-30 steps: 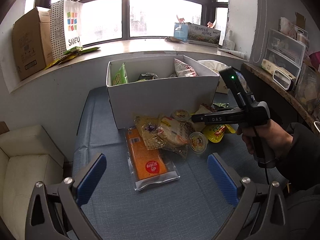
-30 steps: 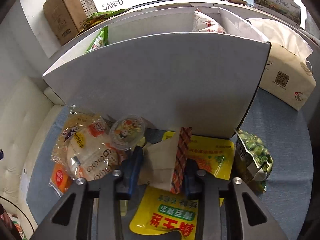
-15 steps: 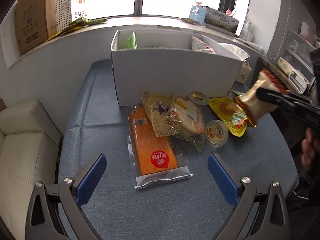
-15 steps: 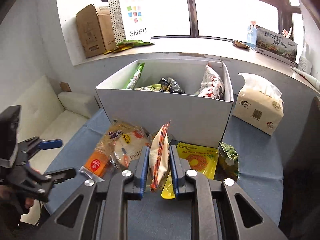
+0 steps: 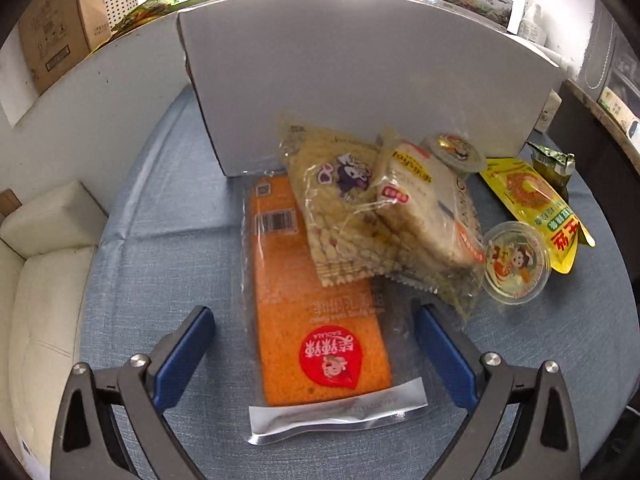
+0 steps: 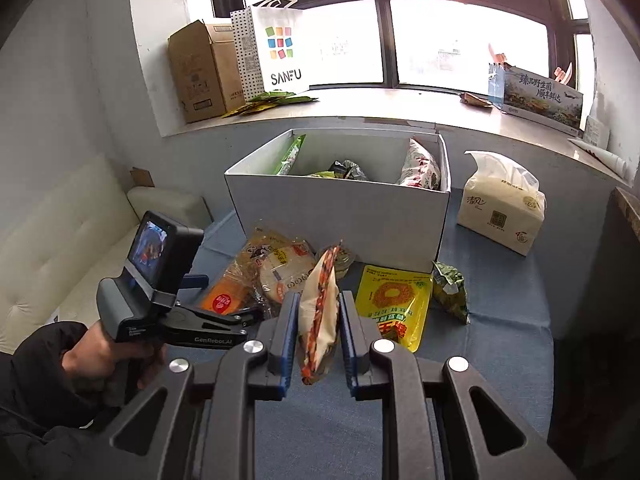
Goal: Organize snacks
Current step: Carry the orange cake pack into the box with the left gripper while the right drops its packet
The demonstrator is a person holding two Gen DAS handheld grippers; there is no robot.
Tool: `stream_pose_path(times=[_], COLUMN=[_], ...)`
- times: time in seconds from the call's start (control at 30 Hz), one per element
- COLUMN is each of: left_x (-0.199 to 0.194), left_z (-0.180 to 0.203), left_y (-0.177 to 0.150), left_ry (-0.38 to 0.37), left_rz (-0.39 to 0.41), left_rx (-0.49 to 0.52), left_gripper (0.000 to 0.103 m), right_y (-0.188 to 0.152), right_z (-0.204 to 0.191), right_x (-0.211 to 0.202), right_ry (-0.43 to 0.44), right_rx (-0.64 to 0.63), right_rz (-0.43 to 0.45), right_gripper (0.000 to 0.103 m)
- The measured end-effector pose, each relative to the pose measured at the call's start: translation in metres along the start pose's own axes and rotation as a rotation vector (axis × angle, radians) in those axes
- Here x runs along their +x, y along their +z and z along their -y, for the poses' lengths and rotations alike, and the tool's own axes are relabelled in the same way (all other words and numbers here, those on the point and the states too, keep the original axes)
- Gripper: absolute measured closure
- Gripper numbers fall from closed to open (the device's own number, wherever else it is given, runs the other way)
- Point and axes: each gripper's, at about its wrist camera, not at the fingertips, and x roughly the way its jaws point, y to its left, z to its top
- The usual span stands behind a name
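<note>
1. Tan crinkly foil clamped edge-on in the right hand-held gripper (image 6: 319, 312): a snack packet (image 6: 318, 280), held upright above the table (image 5: 160, 240), in front of the white box (image 6: 340, 216) and not yet over its opening.
2. Gripped low on a puffy, slick bag, so likely to squirm out or rotate between the pads during the carry; on a slip, down onto the yellow pouch (image 6: 394, 304) or the heap beside it.
3. Risk of clipping the near wall of the box if carried forward too low; light cardboard, so probably shoved along the table instead of standing firm.
4. Already holding several bags inside; released near the rim, may perch on them and tip back out.
5. Spread wide apart and holding nothing: the left hand-held gripper (image 5: 312, 316), hovering low with its pads astride the near end of the orange packet (image 5: 304, 280), which lies flat on the table.
6. Hard to pinch from above, being flat and glossy; may skate over the clear wrapper or catch only the sealed flap.
7. Pinned at its far end under the cracker bag (image 5: 340, 208), itself overlapped by the bread pack (image 5: 428, 208); if pulled, could drag both along and knock the jelly cup (image 5: 514, 268) touching the heap's right edge.
8. Working close together, so a chance of bumping one hand-held gripper into the other.
</note>
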Motion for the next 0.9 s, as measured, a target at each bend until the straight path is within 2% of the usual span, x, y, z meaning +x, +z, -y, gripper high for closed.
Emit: stream_pose_path(times=[0.03, 0.1, 0.17, 0.37, 0.57, 0.73, 0.9], left_x=[-0.003, -0.012, -0.015, -0.032, -0.083, -0.128, -0.154], left_z=[0.000, -0.001, -0.007, -0.041, -0.056, -0.049, -0.040], left_y=[-0.002, -0.009, -0.013, -0.034, -0.055, -0.041, 0.007], left_ry=[-0.010, -0.007, -0.027, -0.058, -0.042, -0.081, -0.174], left_rz=[0.008, 0.019, 0.014, 0.045, 0.141, 0.248, 0.323], left_rx=[0.011, 0.017, 0.032, -0.039, -0.043, -0.026, -0.011], left_gripper=[0.011, 0.041, 0.042, 0.044, 0.044, 0.044, 0.044], right_y=[-0.001, -0.003, -0.004, -0.004, -0.005, 0.005, 0.034], right_z=[-0.002, -0.005, -0.007, -0.013, -0.024, -0.027, -0.018], right_x=[0.001, 0.001, 0.001, 0.002, 0.003, 0.003, 0.009], right_ry=[-0.002, 0.007, 0.008, 0.017, 0.021, 0.033, 0.045], right_rx=[-0.003, -0.005, -0.008, -0.019, -0.055, -0.056, -0.045], right_rz=[-0.002, -0.006, -0.006, -0.005, -0.007, 0.003, 0.035], right_gripper=[0.082, 0.082, 0.082, 0.082, 0.082, 0.082, 0.082])
